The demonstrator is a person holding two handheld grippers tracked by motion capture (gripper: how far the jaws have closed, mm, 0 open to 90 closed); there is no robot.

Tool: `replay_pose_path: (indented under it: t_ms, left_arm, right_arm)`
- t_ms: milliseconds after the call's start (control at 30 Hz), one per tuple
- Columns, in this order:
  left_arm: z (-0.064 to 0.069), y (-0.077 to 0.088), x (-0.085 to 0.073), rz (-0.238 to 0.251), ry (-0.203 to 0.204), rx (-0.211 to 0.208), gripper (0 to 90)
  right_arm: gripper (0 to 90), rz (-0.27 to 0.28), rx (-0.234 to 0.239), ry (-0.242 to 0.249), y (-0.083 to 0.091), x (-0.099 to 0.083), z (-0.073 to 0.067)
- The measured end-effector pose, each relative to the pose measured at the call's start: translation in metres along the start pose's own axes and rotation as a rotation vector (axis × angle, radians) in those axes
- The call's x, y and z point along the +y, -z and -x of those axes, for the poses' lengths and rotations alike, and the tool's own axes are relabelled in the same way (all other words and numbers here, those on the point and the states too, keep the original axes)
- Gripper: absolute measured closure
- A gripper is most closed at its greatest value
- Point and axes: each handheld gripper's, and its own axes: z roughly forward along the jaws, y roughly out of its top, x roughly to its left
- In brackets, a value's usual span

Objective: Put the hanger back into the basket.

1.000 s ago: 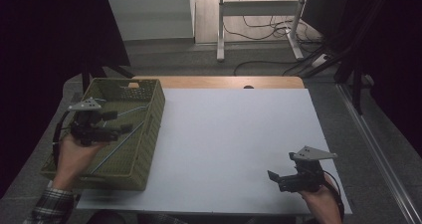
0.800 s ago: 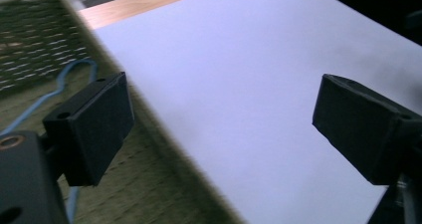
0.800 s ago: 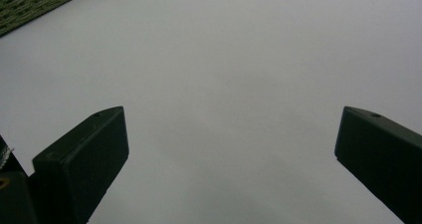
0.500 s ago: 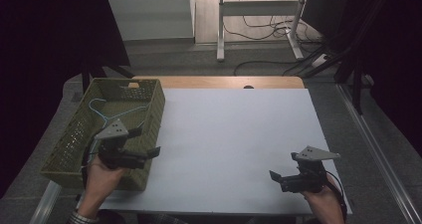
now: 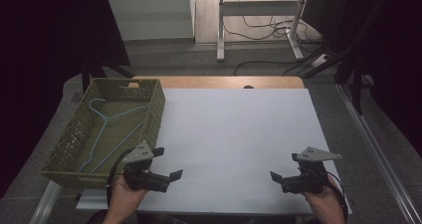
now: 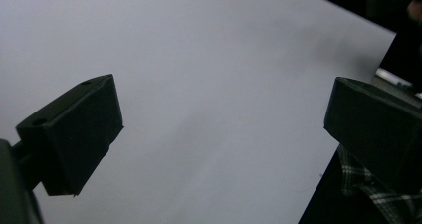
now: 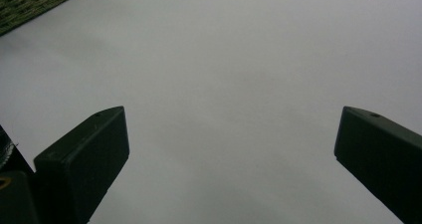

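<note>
Blue wire hanger point(image 5: 107, 129) lies flat inside green perforated plastic basket point(image 5: 69, 149) at worktop's point(image 5: 234, 134) left edge, long axis along basket's length, hook toward far end. Left gripper point(image 5: 166, 163), inside basket a second ago, now out over smooth white worktop beside basket, jaws spread, empty. Right gripper point(image 5: 283, 167) unmoved near front right, jaws spread, empty.

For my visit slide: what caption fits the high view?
Two hand-held grippers, left and right, open over a white table; a blue hanger lies in a green basket.
</note>
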Motion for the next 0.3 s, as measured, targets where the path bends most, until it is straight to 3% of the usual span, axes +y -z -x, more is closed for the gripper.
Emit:
replay_pose_path:
  t_ms: [133,200,300]
  left_arm:
    - [0.0066,-0.0097,-0.0039,-0.029,-0.059,0.039,2.2]
    - [0.0070,-0.0110,-0.0044,-0.025,-0.055,0.017,1.9]
    - [0.0062,-0.0100,-0.0043,-0.015,-0.059,0.017,2.1]
  right_arm:
    - [0.5,-0.005,0.000,0.002,-0.0010,-0.0009,0.0001]
    - [0.5,-0.006,0.001,0.001,-0.0016,-0.0014,0.0006]
    - [0.5,-0.010,0.000,0.003,-0.0029,-0.0027,0.0020]
